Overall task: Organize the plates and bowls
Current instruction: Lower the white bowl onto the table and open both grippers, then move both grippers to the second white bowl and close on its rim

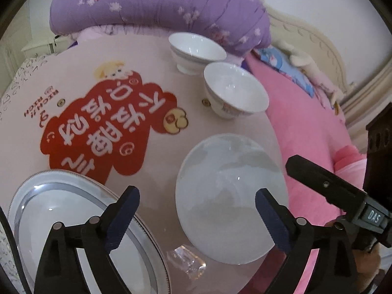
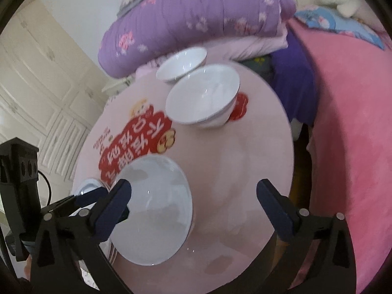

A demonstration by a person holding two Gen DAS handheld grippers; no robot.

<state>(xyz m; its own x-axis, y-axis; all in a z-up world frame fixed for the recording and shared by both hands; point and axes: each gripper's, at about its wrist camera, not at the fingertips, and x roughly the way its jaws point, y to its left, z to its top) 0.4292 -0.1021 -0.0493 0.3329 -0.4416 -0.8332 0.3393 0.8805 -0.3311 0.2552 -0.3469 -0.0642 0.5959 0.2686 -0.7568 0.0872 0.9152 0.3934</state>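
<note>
Both claws, left (image 1: 197, 216) and right (image 2: 193, 204), gape wide and empty over the tabletop (image 2: 257, 152). White plate (image 1: 230, 198) lies flat between them, rimmed plate (image 1: 61, 210) beside it left, two bowls (image 1: 235, 90) beyond. Next, I'd pinch the white plate's near rim, lift level, and stack it on the rimmed one.

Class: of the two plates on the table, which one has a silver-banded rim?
The silver-rimmed plate, under the left gripper; the plain white plate beside it has no band.

The plain plate (image 1: 230, 196) and two bowls (image 1: 235, 90) look like glossy white ceramic, catching highlights. The rimmed plate (image 1: 49, 203) is glossy with a silvery band. The counter (image 1: 152, 78) is smooth and faintly shiny. The quilt (image 1: 156, 2) is soft cloth; the bedspread (image 1: 306, 127) looks plush.
</note>
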